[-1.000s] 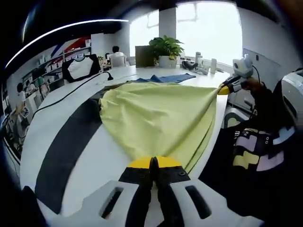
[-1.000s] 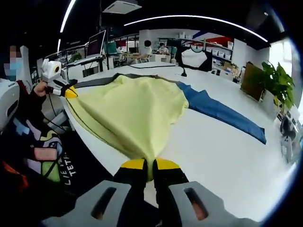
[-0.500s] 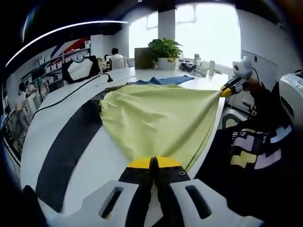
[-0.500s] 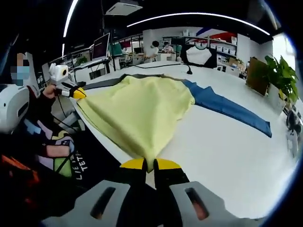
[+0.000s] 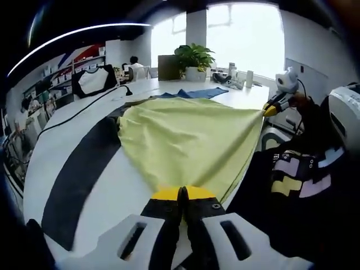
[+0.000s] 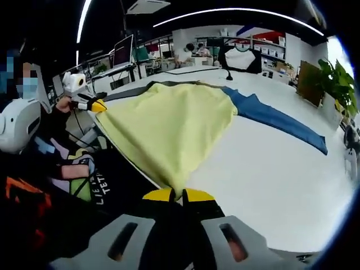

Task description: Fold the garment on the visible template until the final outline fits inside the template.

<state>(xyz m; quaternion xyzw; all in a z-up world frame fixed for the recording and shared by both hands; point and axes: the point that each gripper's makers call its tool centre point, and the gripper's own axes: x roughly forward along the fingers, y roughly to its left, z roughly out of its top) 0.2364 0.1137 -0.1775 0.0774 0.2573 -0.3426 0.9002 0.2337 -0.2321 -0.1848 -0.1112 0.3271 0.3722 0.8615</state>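
Yellow garment (image 5: pixel 188 138) stretched taut between left gripper (image 5: pixel 183 194) and right gripper (image 6: pixel 179 195), both fingers clamped on its corners

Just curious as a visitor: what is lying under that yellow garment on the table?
A black band and a blue cloth stick out from under the yellow garment on the white table. How far they continue underneath is hidden.

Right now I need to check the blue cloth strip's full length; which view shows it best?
The right gripper view: the long blue cloth strip runs unobstructed across the white table. The left gripper view shows just its end behind the yellow garment.
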